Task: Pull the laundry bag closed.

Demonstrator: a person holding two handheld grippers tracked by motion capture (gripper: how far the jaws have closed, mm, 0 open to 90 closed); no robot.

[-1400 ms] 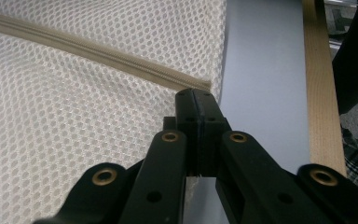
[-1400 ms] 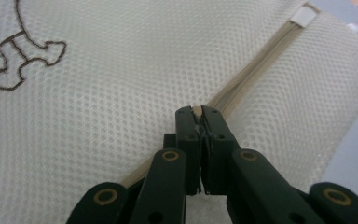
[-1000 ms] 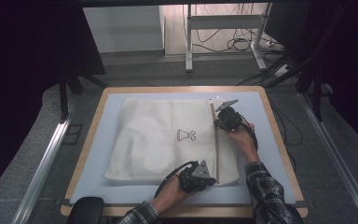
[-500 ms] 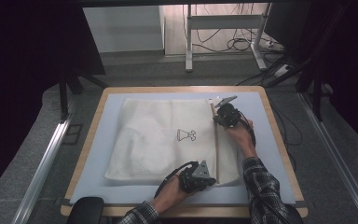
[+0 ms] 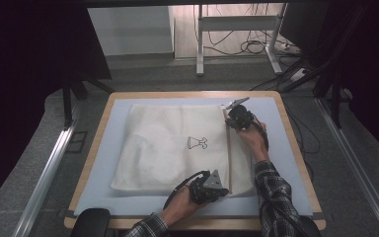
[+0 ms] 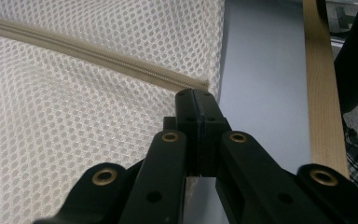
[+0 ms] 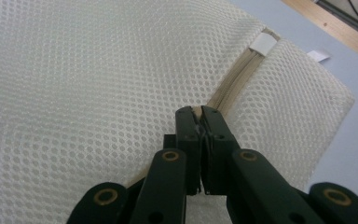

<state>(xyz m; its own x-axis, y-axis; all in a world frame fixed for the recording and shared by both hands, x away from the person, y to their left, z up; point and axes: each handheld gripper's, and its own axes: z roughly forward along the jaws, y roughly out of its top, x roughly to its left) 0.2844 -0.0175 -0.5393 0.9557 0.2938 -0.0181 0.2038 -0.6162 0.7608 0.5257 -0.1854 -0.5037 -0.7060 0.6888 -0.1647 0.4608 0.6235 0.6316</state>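
Note:
A white mesh bag point(image 5: 172, 148) with a small printed mark lies flat on the pale blue mat point(image 5: 276, 148). A beige zipper point(image 5: 228, 153) runs along its right side. My left gripper point(image 5: 221, 190) sits at the zipper's near end, shut on the bag's edge where the zipper point(image 6: 98, 53) stops; its tips point(image 6: 196, 95) are pressed together. My right gripper point(image 5: 233, 118) is near the far end, its tips point(image 7: 196, 112) shut on the zipper line point(image 7: 235, 84), a short way from a white tab point(image 7: 264, 43).
The mat lies on a wooden-edged table point(image 5: 296, 148). Bare mat shows right of the bag and along the near edge. A small white label point(image 7: 318, 55) pokes out at the bag's far corner. Desk legs and cables point(image 5: 256, 47) stand on the floor beyond.
My right gripper has slid a little farther along the zipper toward the bag's far end. The left gripper has stayed in place at the near end.

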